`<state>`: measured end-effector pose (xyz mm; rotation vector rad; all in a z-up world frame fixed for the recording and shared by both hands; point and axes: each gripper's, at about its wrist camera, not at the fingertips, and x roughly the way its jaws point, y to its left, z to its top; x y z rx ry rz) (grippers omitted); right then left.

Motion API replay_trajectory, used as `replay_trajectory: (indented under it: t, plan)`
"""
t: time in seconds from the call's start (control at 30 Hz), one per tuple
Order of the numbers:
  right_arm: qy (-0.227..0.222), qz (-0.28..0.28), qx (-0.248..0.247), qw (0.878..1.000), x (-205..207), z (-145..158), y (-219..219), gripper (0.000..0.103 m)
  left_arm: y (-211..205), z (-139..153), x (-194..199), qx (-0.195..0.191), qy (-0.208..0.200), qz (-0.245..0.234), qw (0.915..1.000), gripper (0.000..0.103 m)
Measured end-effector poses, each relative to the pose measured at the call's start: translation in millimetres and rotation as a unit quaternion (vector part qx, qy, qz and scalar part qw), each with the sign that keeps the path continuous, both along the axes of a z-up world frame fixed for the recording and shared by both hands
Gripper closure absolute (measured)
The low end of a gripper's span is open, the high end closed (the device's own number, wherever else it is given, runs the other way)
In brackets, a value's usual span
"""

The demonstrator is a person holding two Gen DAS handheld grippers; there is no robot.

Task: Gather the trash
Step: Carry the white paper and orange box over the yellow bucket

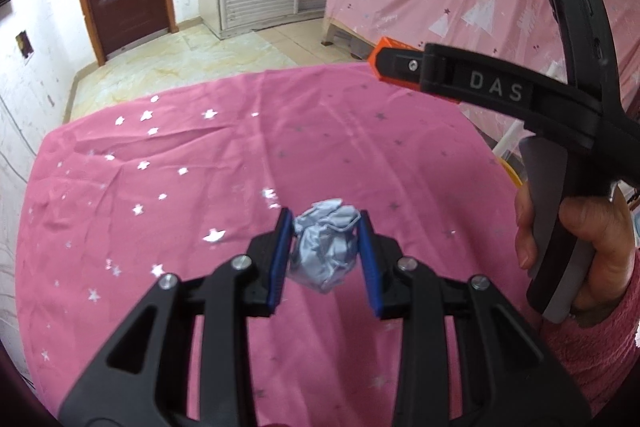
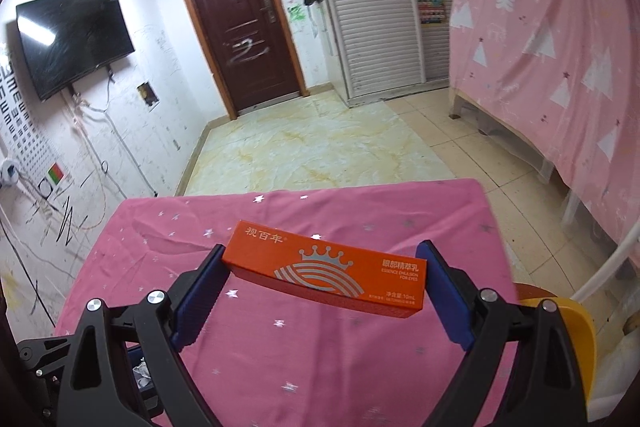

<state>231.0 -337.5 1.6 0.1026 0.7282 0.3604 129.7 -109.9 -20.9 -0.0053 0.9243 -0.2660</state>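
Observation:
In the left wrist view my left gripper (image 1: 324, 227) is shut on a crumpled grey-white paper ball (image 1: 325, 249), held between the blue pads (image 1: 280, 259) just above the pink star-print tablecloth (image 1: 160, 187). In the right wrist view my right gripper (image 2: 322, 267) is shut on a long orange carton (image 2: 324, 269) with a crown logo, gripped by its two ends and held above the tablecloth (image 2: 320, 347). The right gripper also shows in the left wrist view (image 1: 460, 75), raised at the right with the orange carton's end (image 1: 378, 61) visible.
A yellow bin rim (image 2: 576, 339) stands off the table's right edge. A pink tree-print curtain (image 2: 560, 47) hangs at right. A brown door (image 2: 240, 35), a louvred cabinet (image 2: 372, 7), a wall TV (image 2: 72, 39) and tiled floor (image 2: 312, 155) lie beyond the table.

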Motion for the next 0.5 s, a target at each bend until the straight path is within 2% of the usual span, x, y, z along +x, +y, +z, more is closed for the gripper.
replay_trajectory:
  t: [0.5]
  plan:
    - [-0.016,-0.054,0.023,0.998,-11.6,7.9,-89.3,0.017,-66.6,5.4,13.2,0.020,-0.001,-0.048,0.9986,0.072]
